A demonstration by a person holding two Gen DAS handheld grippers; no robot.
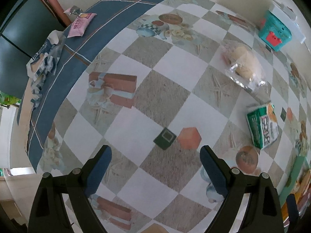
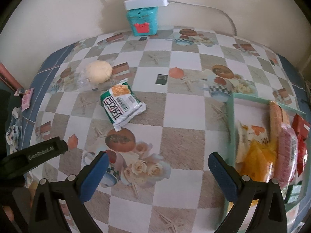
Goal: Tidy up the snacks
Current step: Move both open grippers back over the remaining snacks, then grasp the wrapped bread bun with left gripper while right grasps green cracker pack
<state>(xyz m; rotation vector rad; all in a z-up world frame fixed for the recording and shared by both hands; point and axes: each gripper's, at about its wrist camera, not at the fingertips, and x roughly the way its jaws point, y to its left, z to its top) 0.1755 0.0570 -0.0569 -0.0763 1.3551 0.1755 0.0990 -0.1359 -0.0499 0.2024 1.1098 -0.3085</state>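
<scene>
A green and white snack packet (image 2: pixel 121 103) lies on the checked tablecloth; it also shows in the left wrist view (image 1: pixel 263 126). A bun in clear wrap (image 2: pixel 98 73) lies behind it and shows in the left wrist view (image 1: pixel 243 64). A pale green tray (image 2: pixel 230 116) at the right holds several snack packs (image 2: pixel 279 139). A pink packet (image 1: pixel 80 24) lies at the table's far corner. My left gripper (image 1: pixel 155 155) is open and empty above the cloth. My right gripper (image 2: pixel 157 163) is open and empty, left of the tray.
A teal box (image 2: pixel 143 22) stands at the wall with a white power strip (image 2: pixel 147 1) on top. Crumpled blue and white wrapping (image 1: pixel 43 62) lies at the table's edge. The left gripper's body (image 2: pixel 35 153) shows at the lower left of the right wrist view.
</scene>
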